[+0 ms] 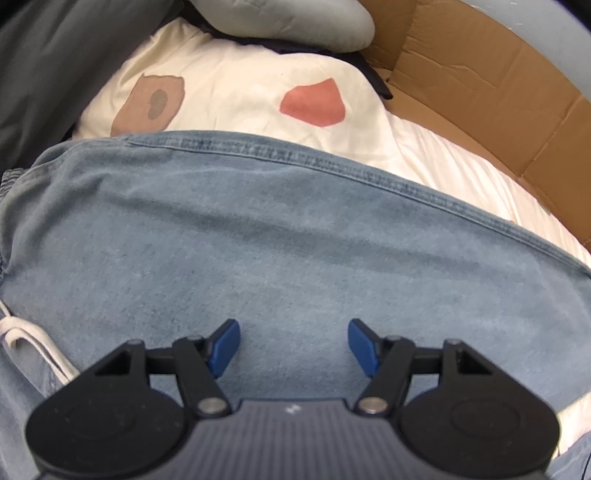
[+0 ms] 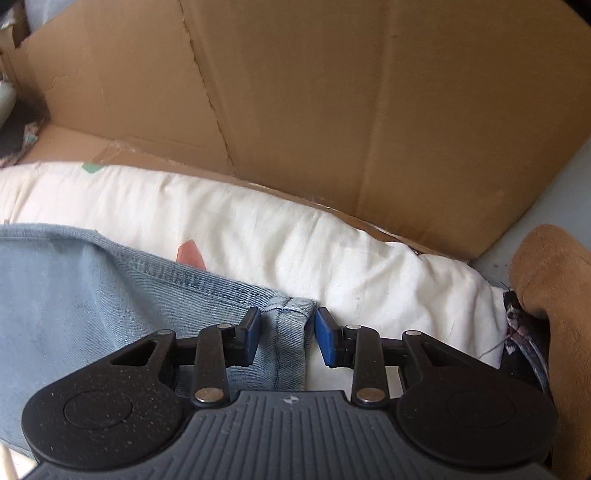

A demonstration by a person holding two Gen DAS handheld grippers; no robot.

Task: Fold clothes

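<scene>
Looking down along my left tongs (image 1: 293, 345), I see the blue jeans (image 1: 258, 240) spread wide under me, and these tongs are released, with the two blue pads far apart and nothing between them. The jeans lie on a cream sheet (image 1: 236, 85) that has a pink patch (image 1: 313, 104) and a brown patch (image 1: 149, 104) on it. A white cord (image 1: 35, 345) pokes out at the left side of the jeans. Past the sheet there is a brown cardboard box (image 1: 480, 96), a grey pillow (image 1: 295, 22) and some dark grey cloth (image 1: 55, 66). My right tongs (image 2: 288, 336) are at the corner of the jeans (image 2: 110, 295), where the stitched hem (image 2: 288, 314) ends. These tongs are released too (the hem sits in the gap between the blue pads, but the pads are not squeezing it). One pad is over the denim and the other is over the cream sheet (image 2: 258, 229), just beside the edge. Behind the sheet stands the big cardboard box (image 2: 314, 92). On the right side there is a tan fuzzy cloth (image 2: 554, 295), with a bit of dark patterned cloth (image 2: 517, 325) tucked under it.
</scene>
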